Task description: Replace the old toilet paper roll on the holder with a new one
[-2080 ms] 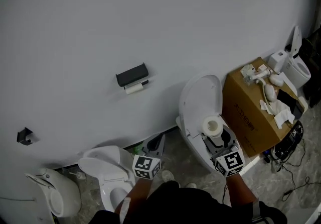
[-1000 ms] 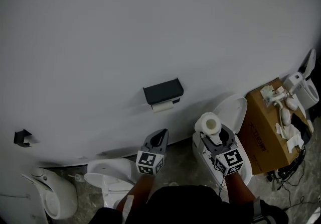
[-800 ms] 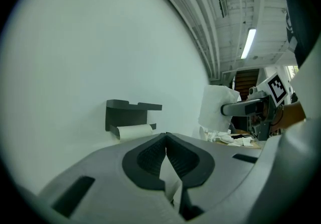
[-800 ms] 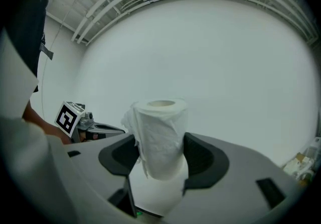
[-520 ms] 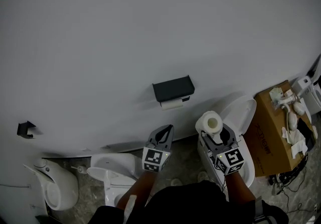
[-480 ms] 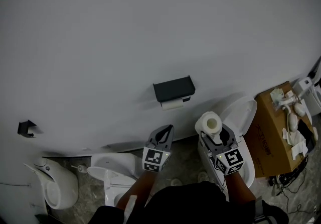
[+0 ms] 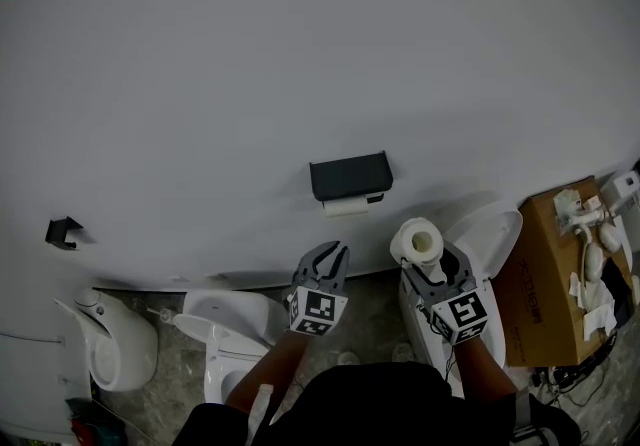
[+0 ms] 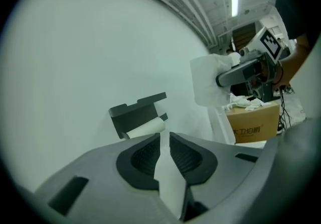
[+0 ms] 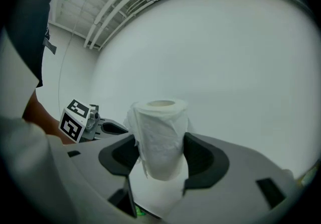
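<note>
A black holder [image 7: 350,176] is fixed to the white wall, with the thin old roll [image 7: 347,205] hanging under it. In the left gripper view the holder [image 8: 138,112] and old roll [image 8: 145,128] lie straight ahead, some way off. My left gripper [image 7: 331,254] is below the holder; its jaws are opening, with a narrow gap and nothing gripped. My right gripper [image 7: 428,262] is shut on the full new roll [image 7: 418,241], held upright to the holder's lower right. The right gripper view shows the new roll [image 9: 160,135] pressed between both pads.
A white toilet with a raised lid [image 7: 487,239] is under my right gripper. Another toilet [image 7: 225,319] and a white fixture [image 7: 110,349] stand at lower left. A cardboard box [image 7: 545,274] with clutter on it is at the right. A small black bracket [image 7: 62,230] is on the wall.
The left gripper's jaws have parted slightly and it has rolled a little. The right gripper still holds the new roll.
</note>
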